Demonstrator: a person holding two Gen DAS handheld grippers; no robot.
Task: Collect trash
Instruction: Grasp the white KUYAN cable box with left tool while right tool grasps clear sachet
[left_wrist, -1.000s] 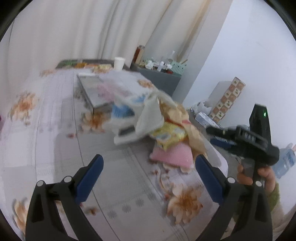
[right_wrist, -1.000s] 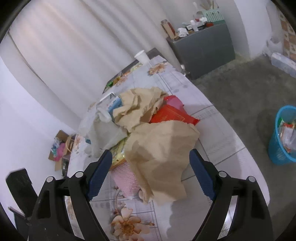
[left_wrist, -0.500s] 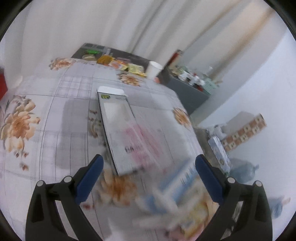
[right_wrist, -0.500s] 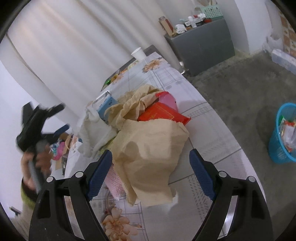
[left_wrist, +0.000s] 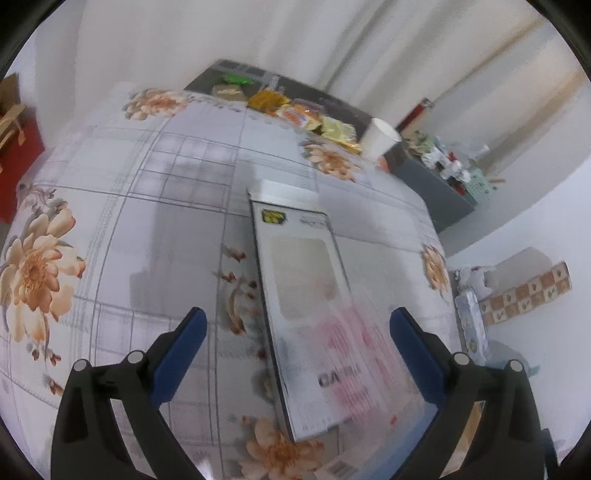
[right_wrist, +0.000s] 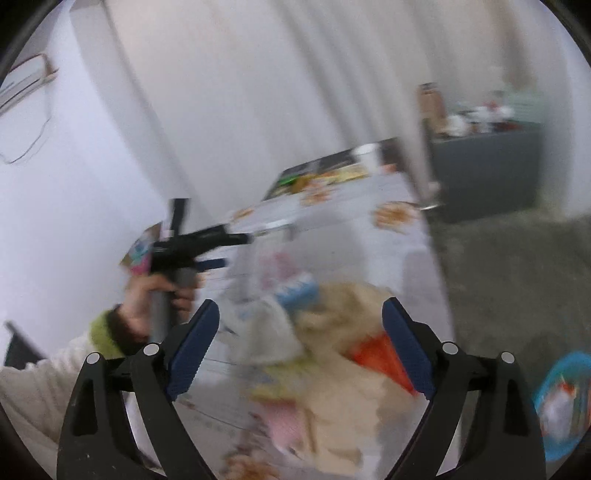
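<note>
Left tool wide open, empty, poised over flat box lying on worktop. Right tool also gaping, nothing held, above trash pile (blurred) near worktop edge. Bin on floor, lower right. Best approach: lower over box's long edge, straddle its thickness, close firmly before lifting; avoid sliding box into pile.

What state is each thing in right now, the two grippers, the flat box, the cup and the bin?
Left hand-held gripper: open, empty.
Right hand-held gripper: open, empty.
Flat box: lying flat on the table.
Paper cup: upright.
Blue bin: on the floor, holding trash.
</note>
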